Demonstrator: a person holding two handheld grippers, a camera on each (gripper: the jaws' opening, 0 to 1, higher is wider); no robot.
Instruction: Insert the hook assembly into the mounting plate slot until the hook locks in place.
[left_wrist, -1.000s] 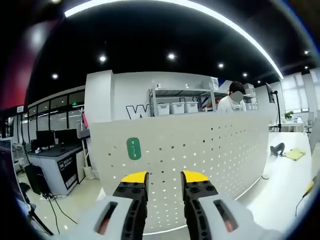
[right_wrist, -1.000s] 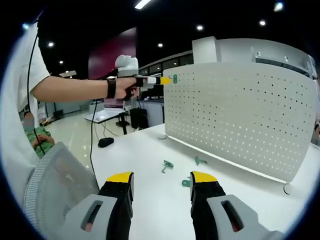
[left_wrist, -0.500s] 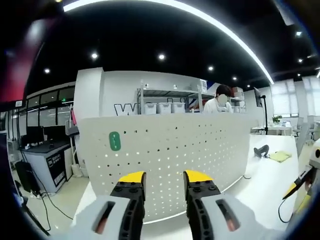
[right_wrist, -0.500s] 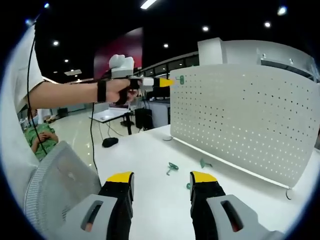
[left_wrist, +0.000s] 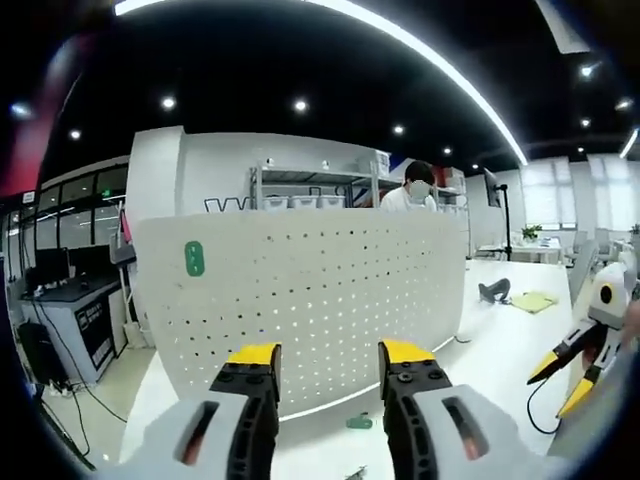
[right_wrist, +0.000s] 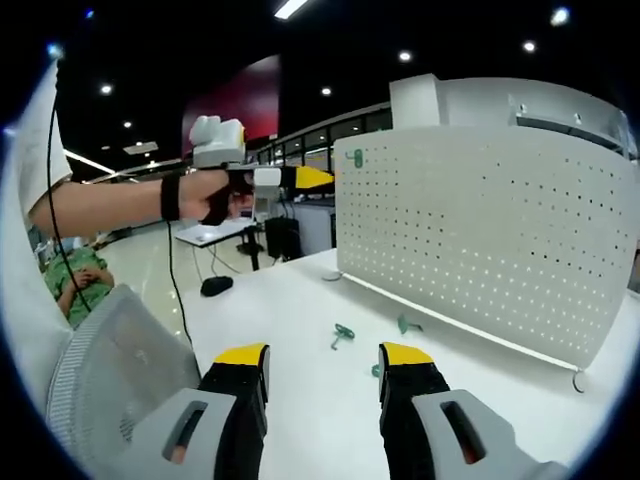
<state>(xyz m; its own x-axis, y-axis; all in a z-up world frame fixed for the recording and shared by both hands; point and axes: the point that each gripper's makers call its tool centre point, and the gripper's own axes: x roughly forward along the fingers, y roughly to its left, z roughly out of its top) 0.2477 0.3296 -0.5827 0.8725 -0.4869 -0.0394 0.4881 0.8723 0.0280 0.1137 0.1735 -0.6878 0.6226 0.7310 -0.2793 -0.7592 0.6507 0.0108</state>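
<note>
A white pegboard mounting plate (left_wrist: 320, 290) (right_wrist: 480, 240) stands upright on the white table (right_wrist: 300, 310). One green hook (left_wrist: 193, 258) (right_wrist: 355, 157) sits in a slot near its upper corner. My left gripper (left_wrist: 328, 355) is open with nothing between its jaws; in the right gripper view a hand holds the left gripper (right_wrist: 312, 178) in the air, a short way from that hook. My right gripper (right_wrist: 322, 355) is open over the table, and the right gripper (left_wrist: 558, 385) also enters the left gripper view from the right. Three loose green hooks (right_wrist: 342, 333) (right_wrist: 403, 324) (right_wrist: 375, 370) lie before the board.
A grey mesh chair back (right_wrist: 110, 370) stands at the lower left of the right gripper view. A black mouse (right_wrist: 212, 285) lies on the table's far end. Behind the board stands a person (left_wrist: 408, 190). A yellow cloth (left_wrist: 535, 300) lies further along the table.
My left gripper has drawn back from the pegboard; the green hook stays in its slot. The right gripper has hardly moved.
</note>
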